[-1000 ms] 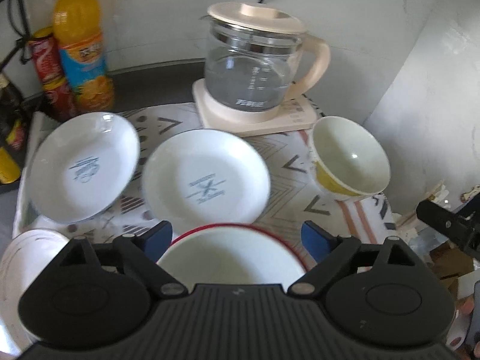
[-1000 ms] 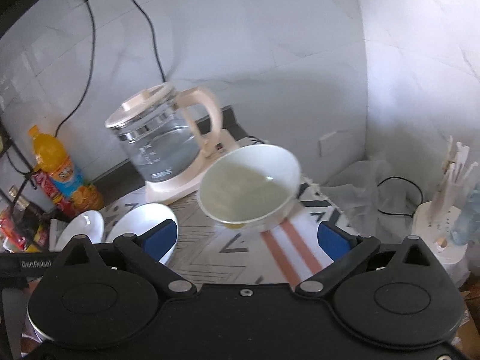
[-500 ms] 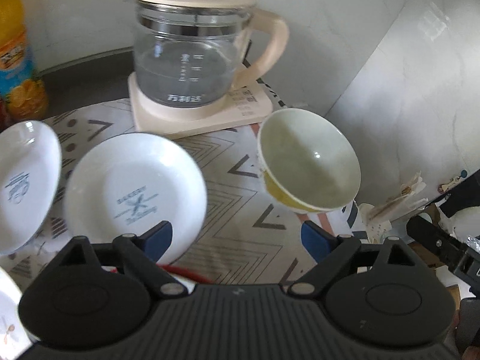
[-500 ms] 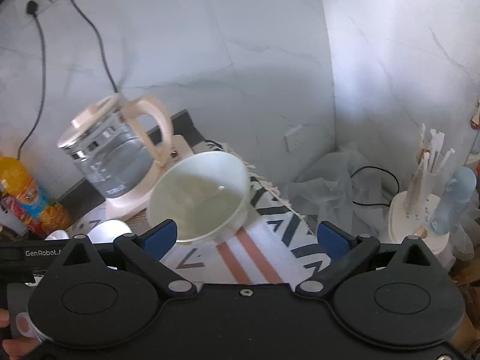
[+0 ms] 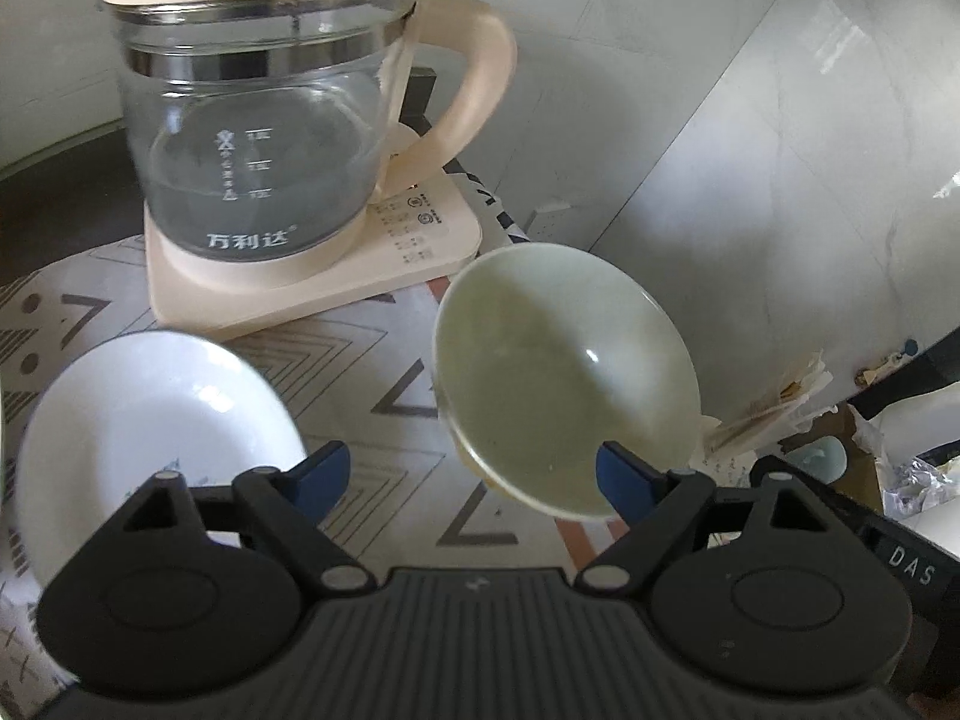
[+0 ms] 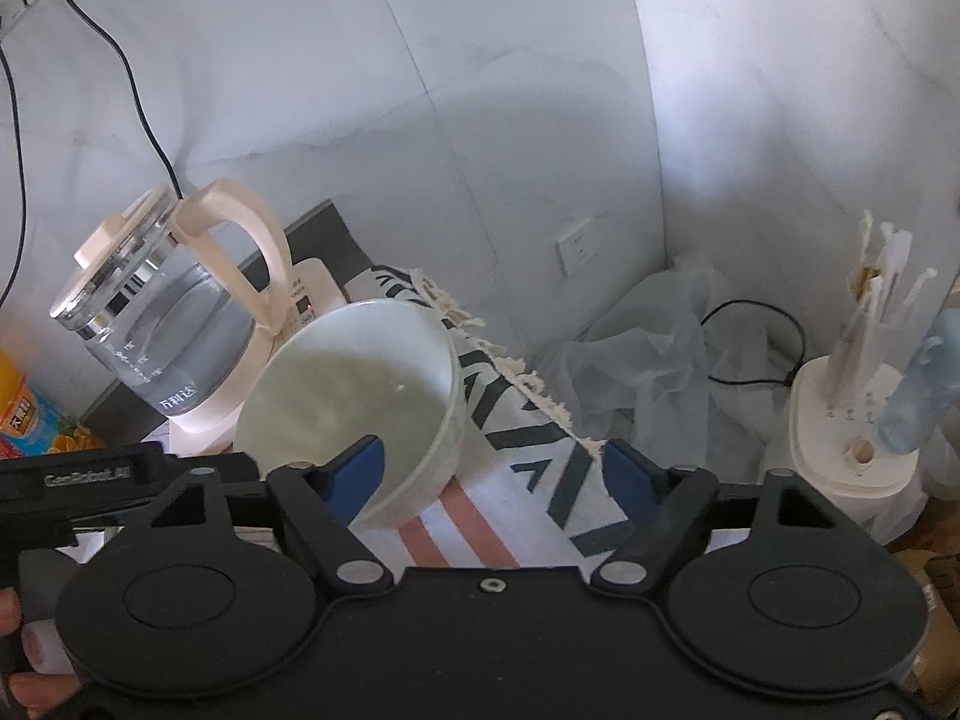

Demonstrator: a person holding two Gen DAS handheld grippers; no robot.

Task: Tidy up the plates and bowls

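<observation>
A pale yellow-green bowl [image 5: 564, 378] stands on the patterned cloth [image 5: 390, 372] near its right edge, in front of the kettle; it also shows in the right wrist view [image 6: 354, 402]. A white plate [image 5: 150, 420] lies to its left. My left gripper [image 5: 474, 474] is open and empty, its right fingertip [image 5: 624, 474] next to the bowl's near rim. My right gripper [image 6: 498, 468] is open and empty, its left fingertip [image 6: 354, 468] in front of the bowl's near rim.
A glass kettle [image 5: 258, 138] on a cream base [image 5: 312, 276] stands behind the dishes. The cloth's fringed edge [image 6: 528, 384] runs beside the bowl, with a plastic sheet [image 6: 648, 348], a cable and a white holder with sticks [image 6: 852, 420] beyond. An orange drink bottle [image 6: 24, 408] stands at far left.
Both grippers have moved forward and closer to the bowl. The left view has swung right, so the second white plate, the red-rimmed dish and the bottles have left its view.
</observation>
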